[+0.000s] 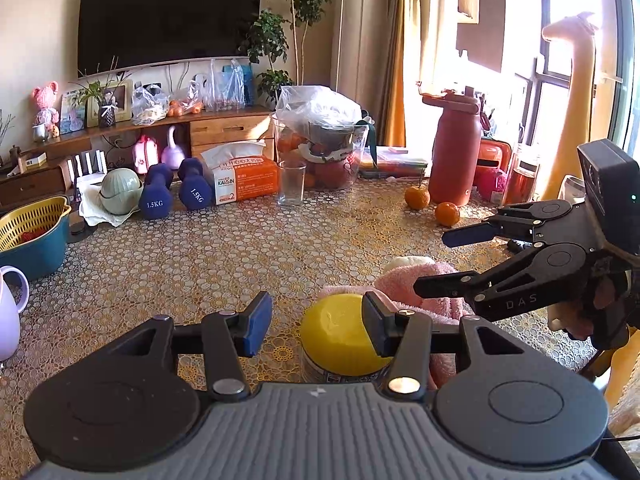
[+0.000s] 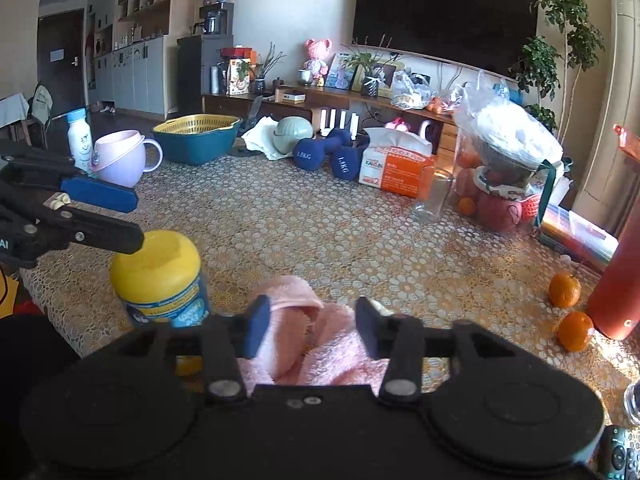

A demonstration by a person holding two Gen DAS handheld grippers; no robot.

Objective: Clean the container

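A container with a yellow lid [image 1: 340,332] [image 2: 156,258] and a blue label stands upright on the patterned tablecloth. My left gripper [image 1: 316,326] [image 2: 134,220] is open just above it, with the lid near its right finger and not clasped. A crumpled pink towel [image 1: 424,280] [image 2: 304,320] lies on the table right of the container. My right gripper [image 2: 312,328] [image 1: 436,260] hovers open over the towel, which shows between its spread fingers without being pinched.
Further back stand a clear glass [image 1: 291,184], a tissue box [image 1: 244,178], two blue dumbbells [image 1: 176,190] and a bagged fruit basket [image 1: 324,148]. Two oranges [image 2: 568,304] and a red bottle [image 1: 456,152] are to the right. A teal basin [image 2: 196,138] and lilac mug [image 2: 120,156] sit left.
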